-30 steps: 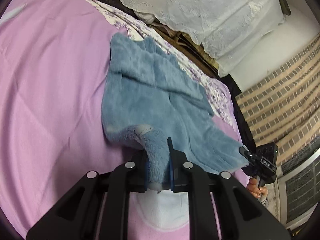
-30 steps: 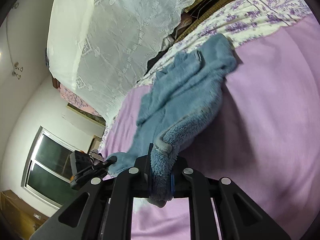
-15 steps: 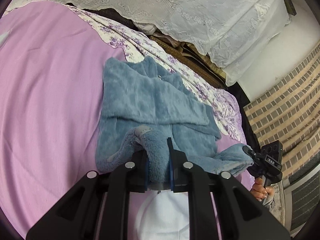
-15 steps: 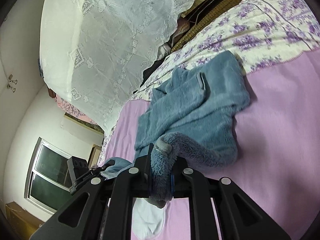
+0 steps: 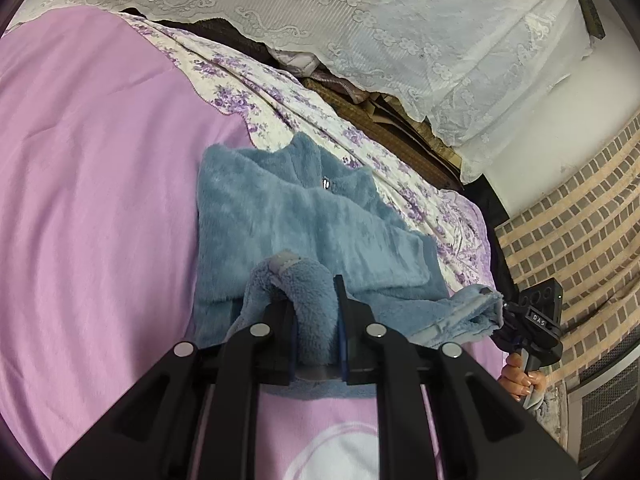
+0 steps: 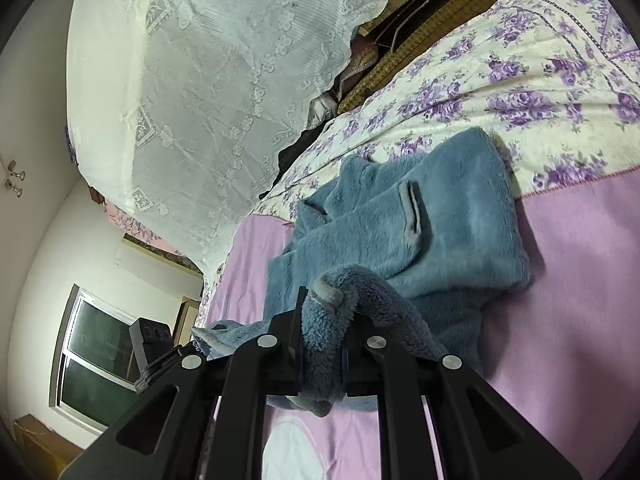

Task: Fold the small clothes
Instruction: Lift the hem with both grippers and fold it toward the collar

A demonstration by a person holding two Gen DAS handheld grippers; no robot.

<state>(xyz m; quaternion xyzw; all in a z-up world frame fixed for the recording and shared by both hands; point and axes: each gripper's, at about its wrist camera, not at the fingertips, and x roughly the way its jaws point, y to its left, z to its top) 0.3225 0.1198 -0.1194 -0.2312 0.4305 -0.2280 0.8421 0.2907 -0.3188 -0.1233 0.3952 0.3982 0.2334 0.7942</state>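
Observation:
A blue fleece garment (image 5: 288,216) lies on the pink bedspread (image 5: 88,200), its far end on the floral sheet. My left gripper (image 5: 316,308) is shut on one near corner of the garment's hem and holds it lifted above the lower part. My right gripper (image 6: 322,320) is shut on the other near corner of the garment (image 6: 440,224). The right gripper also shows in the left wrist view (image 5: 500,312), at the right, with fleece in it. The left gripper shows in the right wrist view (image 6: 192,340) at the left.
A floral sheet (image 5: 320,116) borders the pink bedspread at the far side. A white lace cover (image 5: 360,20) drapes over stacked things behind it. A brick-pattern wall (image 5: 580,216) stands at the right; a window (image 6: 92,344) is on the left.
Both grippers have carried the garment's near hem forward towards its far end, so the garment has gone from stretched out to folding over itself.

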